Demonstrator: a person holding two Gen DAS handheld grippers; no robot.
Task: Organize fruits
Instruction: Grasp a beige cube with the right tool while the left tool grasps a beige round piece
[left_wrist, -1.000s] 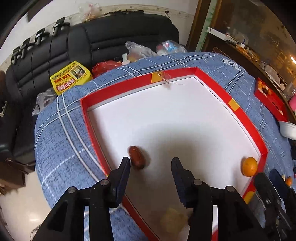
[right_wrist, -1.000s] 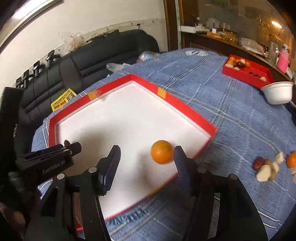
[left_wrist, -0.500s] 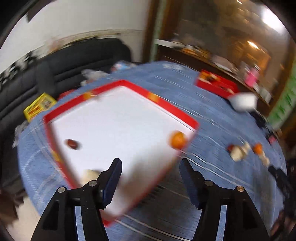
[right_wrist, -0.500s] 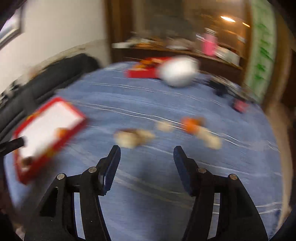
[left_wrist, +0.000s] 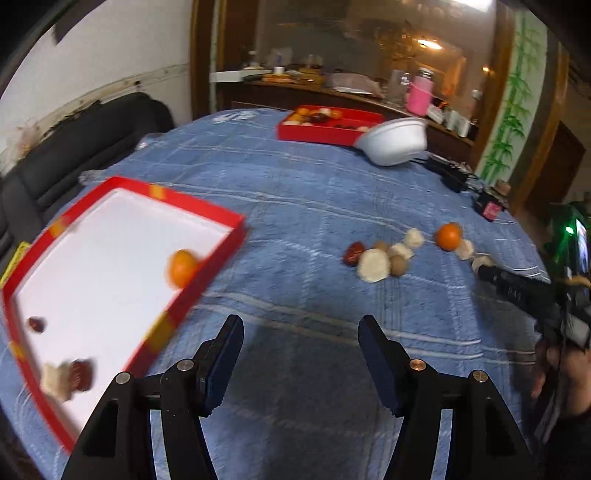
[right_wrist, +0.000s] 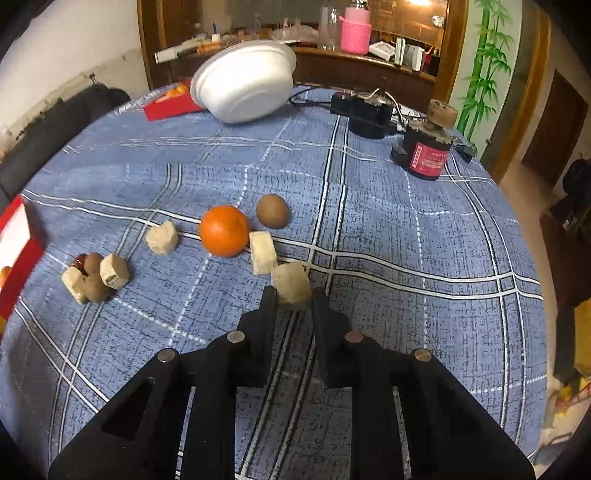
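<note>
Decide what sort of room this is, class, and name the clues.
Probably a lived-in home room: a round table under a blue checked cloth, a black sofa by the wall, and a cluttered wooden sideboard with a pink cup.

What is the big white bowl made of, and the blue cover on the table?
The white bowl looks like foam: matte, soft-edged, with no shine like china, though I can't be sure. The blue cover looks like woven cloth: a fine grainy weave with white checked lines, and it ripples slightly.
</note>
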